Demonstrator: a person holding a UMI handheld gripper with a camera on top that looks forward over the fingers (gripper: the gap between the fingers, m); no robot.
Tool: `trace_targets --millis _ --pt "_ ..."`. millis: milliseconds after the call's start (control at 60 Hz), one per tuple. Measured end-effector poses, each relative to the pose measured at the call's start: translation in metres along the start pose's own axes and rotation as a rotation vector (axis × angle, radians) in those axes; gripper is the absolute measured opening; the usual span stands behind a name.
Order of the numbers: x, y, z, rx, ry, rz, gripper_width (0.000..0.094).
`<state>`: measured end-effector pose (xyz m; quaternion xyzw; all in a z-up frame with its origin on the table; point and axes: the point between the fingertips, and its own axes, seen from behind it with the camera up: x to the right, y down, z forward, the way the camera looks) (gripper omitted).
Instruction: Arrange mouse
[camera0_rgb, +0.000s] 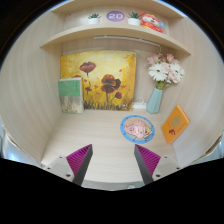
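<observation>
No mouse shows in this view. My gripper (112, 162) is open and empty, its two magenta pads (78, 160) spread wide over the pale wooden desk (100, 135). A round mouse mat (138, 128) with a colourful picture lies on the desk beyond my right finger. Nothing stands between the fingers.
A flower painting (97, 82) leans against the back wall. A teal book (70, 95) stands to its left. A blue vase of pink flowers (157, 92) stands at the right, an orange card (175, 123) beside it. A shelf (115, 32) above holds small items.
</observation>
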<state>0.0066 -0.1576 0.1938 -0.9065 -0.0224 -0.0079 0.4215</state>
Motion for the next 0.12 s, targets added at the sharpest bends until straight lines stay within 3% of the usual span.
trace_targets --millis 117 --pt "-0.0059 0.0068 -0.0065 -0.001 0.002 -0.005 0.0855"
